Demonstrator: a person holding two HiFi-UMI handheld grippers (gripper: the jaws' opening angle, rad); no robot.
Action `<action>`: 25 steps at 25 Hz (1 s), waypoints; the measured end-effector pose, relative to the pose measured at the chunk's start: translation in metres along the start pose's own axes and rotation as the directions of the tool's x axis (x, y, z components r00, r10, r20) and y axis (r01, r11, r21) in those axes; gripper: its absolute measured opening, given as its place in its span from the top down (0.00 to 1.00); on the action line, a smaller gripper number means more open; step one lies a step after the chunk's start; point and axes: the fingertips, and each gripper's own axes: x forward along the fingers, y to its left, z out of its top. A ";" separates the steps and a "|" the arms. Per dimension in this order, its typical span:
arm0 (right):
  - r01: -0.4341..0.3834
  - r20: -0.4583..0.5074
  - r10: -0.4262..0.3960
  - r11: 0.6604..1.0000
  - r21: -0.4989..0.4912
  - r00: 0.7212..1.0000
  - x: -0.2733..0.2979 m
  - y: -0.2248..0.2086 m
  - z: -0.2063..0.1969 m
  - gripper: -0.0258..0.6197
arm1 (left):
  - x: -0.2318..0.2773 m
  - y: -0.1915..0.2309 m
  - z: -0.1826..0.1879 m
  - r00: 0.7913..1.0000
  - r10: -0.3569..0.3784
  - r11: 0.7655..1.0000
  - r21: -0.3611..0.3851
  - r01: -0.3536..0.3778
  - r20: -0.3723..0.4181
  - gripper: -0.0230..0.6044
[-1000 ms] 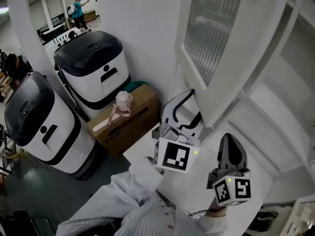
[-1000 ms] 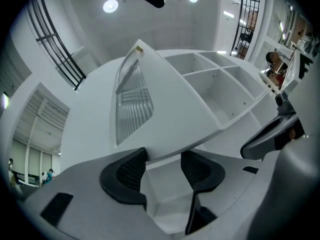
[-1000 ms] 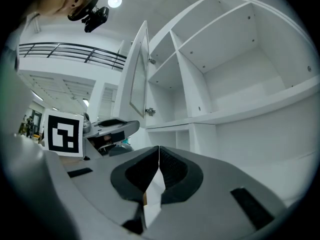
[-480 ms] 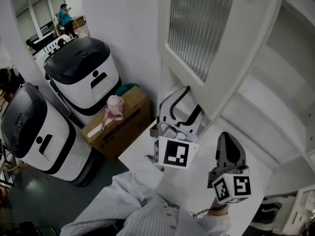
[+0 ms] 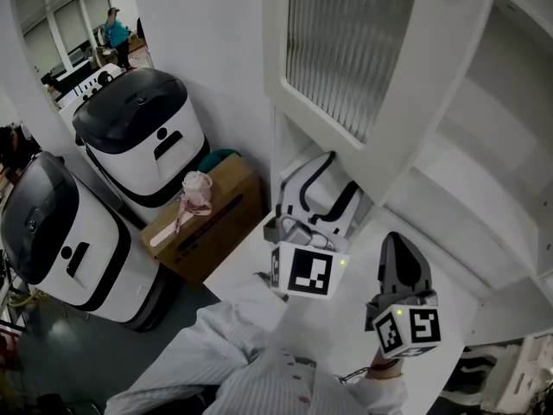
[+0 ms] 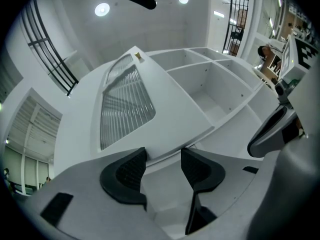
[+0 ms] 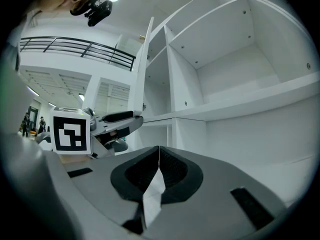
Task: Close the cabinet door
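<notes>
White cabinet door [image 5: 363, 67] ajar at parted left claw [image 6: 162, 160], right claw [image 7: 159, 161] closed empty, cardboard box [image 5: 216, 221] nearby

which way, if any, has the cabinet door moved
Yes, the cabinet door has swung slightly: its free edge sits further left, away from the shelves and nearer the cardboard box.

Cabinet door [image 5: 406, 102]: smooth white frame with a slight sheen, around a ribbed glass pane [image 5: 346, 50]. Box [image 5: 220, 214]: plain brown cardboard. Machine [image 5: 147, 132]: glossy white plastic shell, black lid
</notes>
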 end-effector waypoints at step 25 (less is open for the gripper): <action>-0.012 -0.035 0.013 0.999 0.033 0.999 0.029 -0.021 -0.024 0.94 | 0.041 -0.013 -0.005 0.997 -0.073 0.997 0.025 0.073 0.017 0.62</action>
